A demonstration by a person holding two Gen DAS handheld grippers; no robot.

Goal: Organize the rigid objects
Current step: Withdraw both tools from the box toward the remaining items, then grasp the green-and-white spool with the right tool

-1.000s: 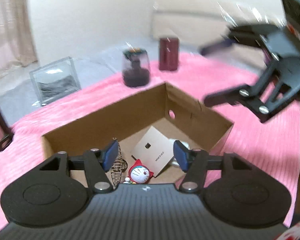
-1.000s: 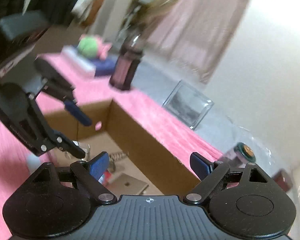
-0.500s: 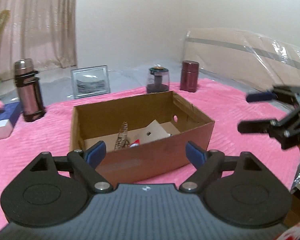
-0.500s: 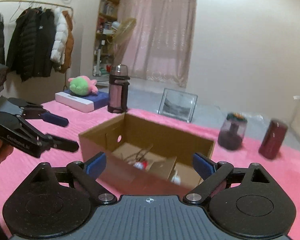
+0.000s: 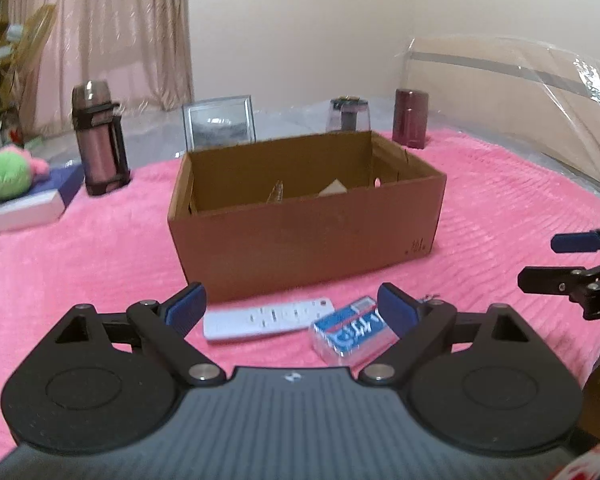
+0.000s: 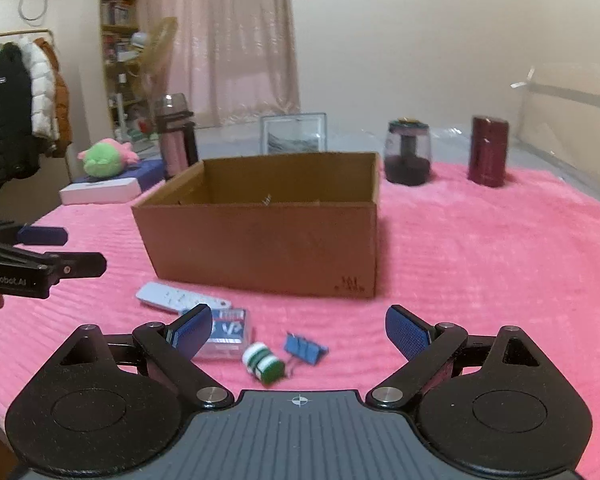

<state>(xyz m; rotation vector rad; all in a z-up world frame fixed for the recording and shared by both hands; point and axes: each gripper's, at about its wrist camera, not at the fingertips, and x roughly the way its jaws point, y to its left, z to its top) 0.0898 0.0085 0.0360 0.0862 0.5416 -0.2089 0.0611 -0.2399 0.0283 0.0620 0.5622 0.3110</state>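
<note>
An open cardboard box (image 5: 308,224) stands on the pink blanket, also in the right wrist view (image 6: 268,232), with a few items inside. In front of it lie a white remote (image 5: 268,320) (image 6: 176,298), a clear case with a blue label (image 5: 352,336) (image 6: 226,338), a green-and-white roll (image 6: 265,363) and a blue binder clip (image 6: 304,350). My left gripper (image 5: 290,308) is open and empty, just above the remote and case. My right gripper (image 6: 298,330) is open and empty, just behind the roll and clip.
Behind the box stand a pink thermos (image 5: 98,140), a picture frame (image 5: 219,123), a dark glass jar (image 5: 348,115) and a maroon canister (image 5: 411,118). A green plush (image 5: 8,174) lies on a white box at far left. Clothes rack (image 6: 16,100) stands left.
Both grippers have pulled back from over the box toward the near edge and lowered. The remote, case, roll and clip have come into view in front of the box.
</note>
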